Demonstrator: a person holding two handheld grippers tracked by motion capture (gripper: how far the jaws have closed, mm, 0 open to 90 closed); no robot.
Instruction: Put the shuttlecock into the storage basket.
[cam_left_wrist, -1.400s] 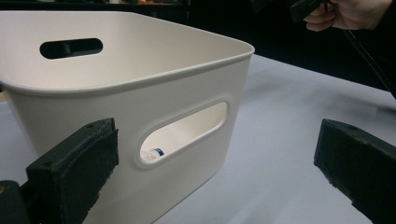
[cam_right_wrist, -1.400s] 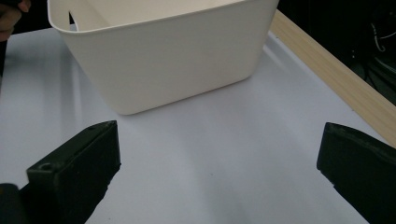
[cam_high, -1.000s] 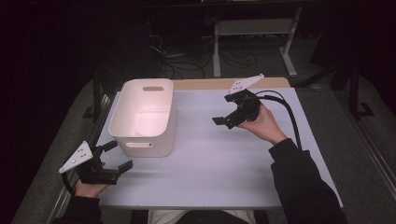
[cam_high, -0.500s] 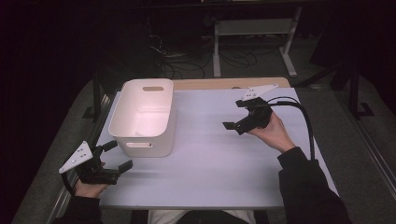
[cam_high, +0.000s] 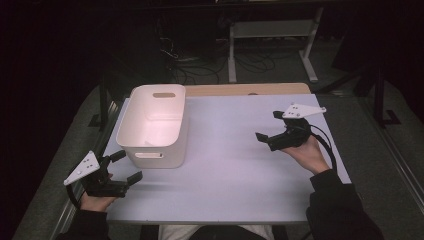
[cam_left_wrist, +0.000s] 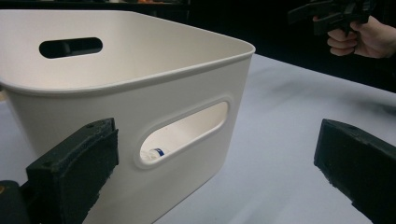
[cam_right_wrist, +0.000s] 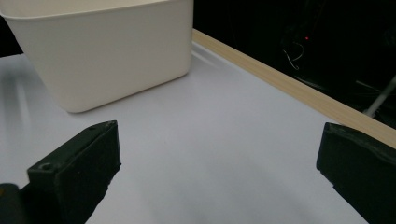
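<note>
A white plastic bin (cam_high: 150, 156) with slot handles stands on the left half of the white table (cam_high: 225, 170). My left gripper (cam_high: 127, 166) is open just in front of the bin's near left corner, with nothing between its jaws. In the left gripper view the bin's wall (cam_left_wrist: 196, 88) is close ahead, and through its handle slot a small white item with a blue band (cam_left_wrist: 153, 153) lies inside. My right gripper (cam_high: 268, 126) is open over the table's right side and points left at the bin (cam_right_wrist: 107, 51), well apart from it. It holds nothing.
A wooden strip (cam_high: 245, 89) runs along the table's far edge. Behind it on the dark floor are cables and a metal frame (cam_high: 270, 30). The person's right hand (cam_left_wrist: 359, 39) with its gripper appears far off in the left gripper view.
My right gripper has moved right and nearer to the person, away from the bin, still open. The left gripper and the bin have stayed put.
</note>
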